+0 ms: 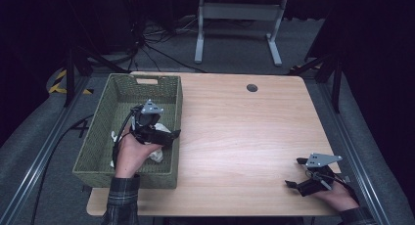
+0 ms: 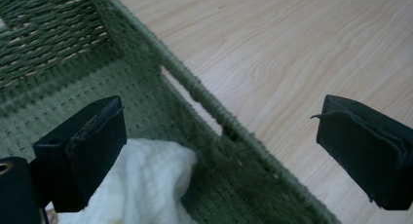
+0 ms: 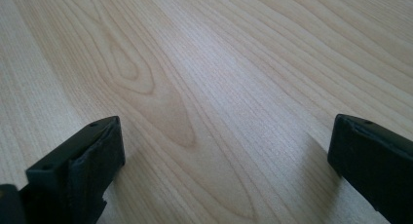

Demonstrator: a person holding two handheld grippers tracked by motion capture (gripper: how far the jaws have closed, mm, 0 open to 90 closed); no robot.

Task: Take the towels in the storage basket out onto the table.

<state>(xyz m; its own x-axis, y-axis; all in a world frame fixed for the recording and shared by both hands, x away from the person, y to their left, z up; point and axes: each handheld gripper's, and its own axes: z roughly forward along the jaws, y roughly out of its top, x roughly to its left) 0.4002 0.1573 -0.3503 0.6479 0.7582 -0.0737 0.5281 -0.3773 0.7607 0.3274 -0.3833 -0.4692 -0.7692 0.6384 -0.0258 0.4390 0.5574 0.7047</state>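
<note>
A green woven basket (image 1: 105,105) stands on the left part of the wooden table (image 1: 244,137). A white cloth (image 1: 157,155) lies crumpled in its near right corner. My left gripper (image 1: 165,137) hangs open over that corner, jaws pointing right across the basket's right wall. In the left gripper view the gripper (image 2: 221,117) straddles the basket rim (image 2: 195,87): one jaw is over the white cloth (image 2: 146,180), the other over bare table. My right gripper (image 1: 294,172) rests low at the near right of the table, open and pointing left. Its jaws (image 3: 227,124) frame bare wood (image 3: 195,63).
A round cable hole (image 1: 252,87) sits near the table's far edge. The basket has a handle slot (image 1: 147,80) in its far wall. Behind the table are white desk legs (image 1: 199,34) and loose cables on the floor. Metal rails (image 1: 36,161) run along both sides.
</note>
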